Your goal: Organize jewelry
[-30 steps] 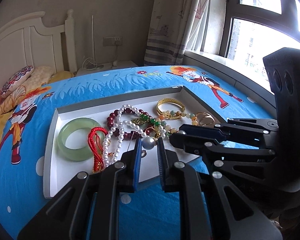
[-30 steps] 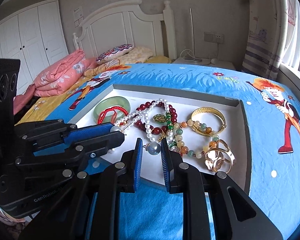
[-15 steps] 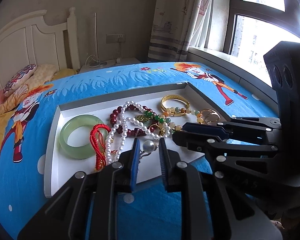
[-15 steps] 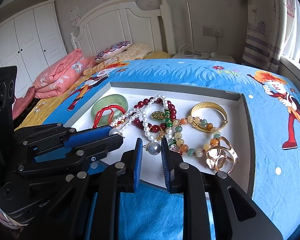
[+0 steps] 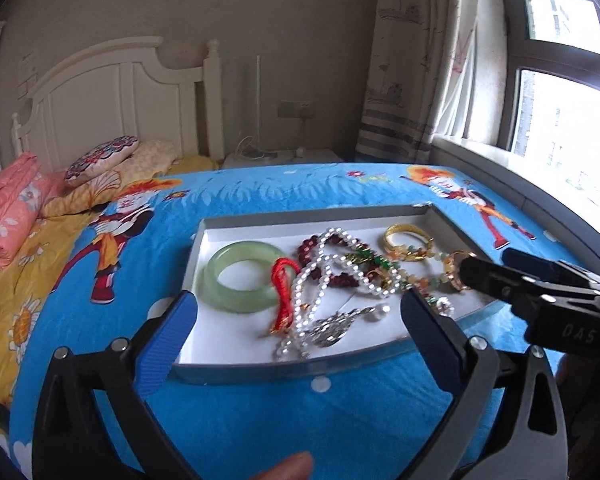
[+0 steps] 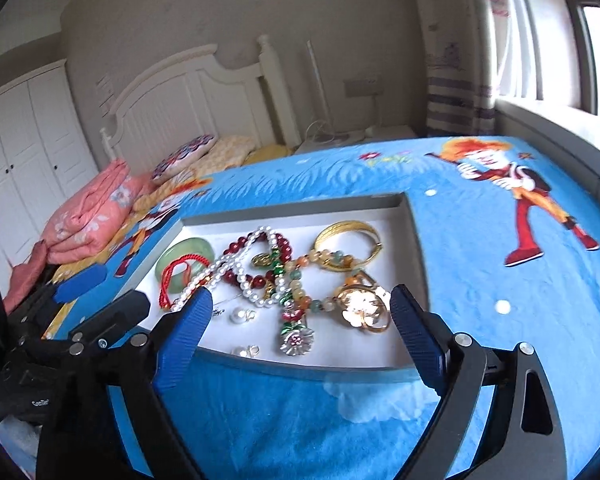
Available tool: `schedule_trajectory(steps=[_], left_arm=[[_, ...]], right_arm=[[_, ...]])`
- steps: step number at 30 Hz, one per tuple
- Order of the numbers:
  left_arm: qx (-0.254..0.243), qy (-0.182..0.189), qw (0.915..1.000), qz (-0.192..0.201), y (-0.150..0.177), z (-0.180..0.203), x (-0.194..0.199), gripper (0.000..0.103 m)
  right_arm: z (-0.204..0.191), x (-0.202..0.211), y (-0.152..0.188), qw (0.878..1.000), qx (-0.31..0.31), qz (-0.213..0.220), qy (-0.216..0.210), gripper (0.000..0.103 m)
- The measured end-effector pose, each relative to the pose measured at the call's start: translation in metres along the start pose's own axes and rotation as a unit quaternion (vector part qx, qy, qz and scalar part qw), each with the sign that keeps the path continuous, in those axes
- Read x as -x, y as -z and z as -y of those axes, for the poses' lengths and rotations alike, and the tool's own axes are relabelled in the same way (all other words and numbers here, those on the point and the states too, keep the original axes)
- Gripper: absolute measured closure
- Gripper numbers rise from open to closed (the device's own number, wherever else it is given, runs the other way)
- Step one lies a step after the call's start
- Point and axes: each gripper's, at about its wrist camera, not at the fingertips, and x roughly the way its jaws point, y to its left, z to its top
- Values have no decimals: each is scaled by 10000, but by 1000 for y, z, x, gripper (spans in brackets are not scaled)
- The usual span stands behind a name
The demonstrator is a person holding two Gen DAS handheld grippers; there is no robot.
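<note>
Left wrist view: left gripper (image 5: 300, 308) spread wide, gripping nothing, blue pads (image 5: 168, 340) framing the near wall of a white tray (image 5: 260, 368) on the blue cartoon bedspread (image 5: 260, 420). In the tray — jade bangle (image 5: 242, 276) at left, red cord (image 5: 284, 292) beside it, pearl necklace (image 5: 332, 276) tangled over dark red beads (image 5: 312, 246), gold bangle (image 5: 406, 238) farther back.

Right wrist view: right gripper (image 6: 300, 312) likewise parted wide and empty, poised over the tray's near edge. Between the fingers — silver flower pendant (image 6: 296, 338), gold rings (image 6: 362, 306), loose pearl earring (image 6: 240, 315). Pink quilt (image 6: 88, 216) folded near the headboard (image 6: 188, 100).
</note>
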Motion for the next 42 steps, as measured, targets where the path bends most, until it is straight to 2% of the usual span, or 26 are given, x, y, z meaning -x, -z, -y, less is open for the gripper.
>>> schedule_trajectory(steps=[4,10,17,42], left_arm=[[166,-226,9989,-368,4,-12,-7,2],[227,-223,9989,-342,7,-18,-5,2],[130,-352,9986,-360,7,-13,-5,2],[102,-338,9986,-381,7,-11,-6,2]], right_arm=[[-9,-4,3,9971,161,-162,724,16],[-19,-2,8,9941,443,-84,985,16],[-16,-2,7,9941,361,-69,1019,16],[-19,-8,7,9937,411,-186,1025,16]])
